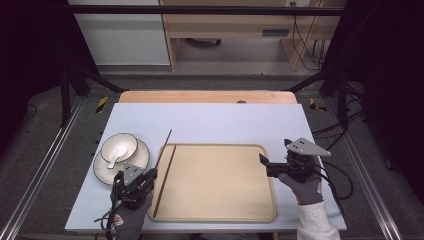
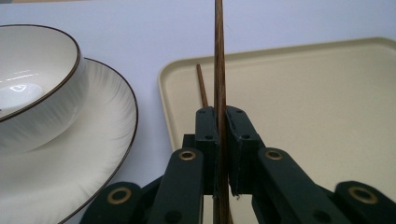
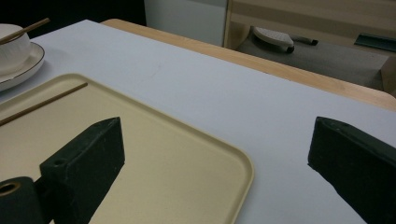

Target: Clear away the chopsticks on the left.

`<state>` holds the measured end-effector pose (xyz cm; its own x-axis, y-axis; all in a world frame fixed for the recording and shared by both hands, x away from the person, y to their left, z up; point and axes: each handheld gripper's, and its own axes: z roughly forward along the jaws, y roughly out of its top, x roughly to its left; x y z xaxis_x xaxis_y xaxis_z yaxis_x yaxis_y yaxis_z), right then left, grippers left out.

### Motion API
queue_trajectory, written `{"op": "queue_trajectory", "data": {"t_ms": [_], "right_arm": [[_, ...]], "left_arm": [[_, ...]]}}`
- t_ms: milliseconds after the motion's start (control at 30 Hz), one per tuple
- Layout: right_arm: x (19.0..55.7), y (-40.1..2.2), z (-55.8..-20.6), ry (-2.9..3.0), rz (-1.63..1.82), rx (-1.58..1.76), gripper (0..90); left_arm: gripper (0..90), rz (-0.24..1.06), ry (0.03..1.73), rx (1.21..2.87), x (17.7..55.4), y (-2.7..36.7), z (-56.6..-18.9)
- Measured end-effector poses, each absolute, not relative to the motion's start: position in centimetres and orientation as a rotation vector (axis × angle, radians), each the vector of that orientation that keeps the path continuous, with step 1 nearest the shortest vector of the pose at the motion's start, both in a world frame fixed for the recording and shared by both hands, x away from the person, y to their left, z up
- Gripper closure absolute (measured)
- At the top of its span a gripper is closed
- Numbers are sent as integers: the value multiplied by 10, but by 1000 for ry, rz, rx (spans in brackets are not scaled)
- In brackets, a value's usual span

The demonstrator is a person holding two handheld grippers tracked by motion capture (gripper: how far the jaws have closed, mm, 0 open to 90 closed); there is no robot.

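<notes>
My left gripper (image 1: pixel 151 173) is shut on a dark wooden chopstick (image 1: pixel 164 146) at the tray's near left corner. The stick points away over the white table, just left of the tray. In the left gripper view the jaws pinch the chopstick (image 2: pixel 219 70), which runs straight up the picture. A second chopstick (image 1: pixel 165 178) lies inside the beige tray (image 1: pixel 220 200) along its left rim. My right gripper (image 1: pixel 262 161) hovers over the tray's right edge, jaws wide open with nothing between them (image 3: pixel 219 158).
A white bowl (image 1: pixel 119 145) with a spoon in it sits on a dark-rimmed white plate (image 1: pixel 142 159), left of the tray and close to my left gripper. The white tabletop (image 1: pixel 225 125) stretches beyond the tray to a wooden edge at the far side.
</notes>
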<state>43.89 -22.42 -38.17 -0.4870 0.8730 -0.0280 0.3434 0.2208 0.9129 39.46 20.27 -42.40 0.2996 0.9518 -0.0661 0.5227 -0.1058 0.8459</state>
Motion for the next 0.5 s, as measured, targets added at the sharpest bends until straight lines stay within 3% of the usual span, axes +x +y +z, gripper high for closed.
{"op": "queue_trajectory", "data": {"t_ms": [500], "right_arm": [[440, -222, -384, 1958, 1228, 1117, 38]], "left_arm": [[839, 640, 1347, 1715, 396, 171, -448]]}}
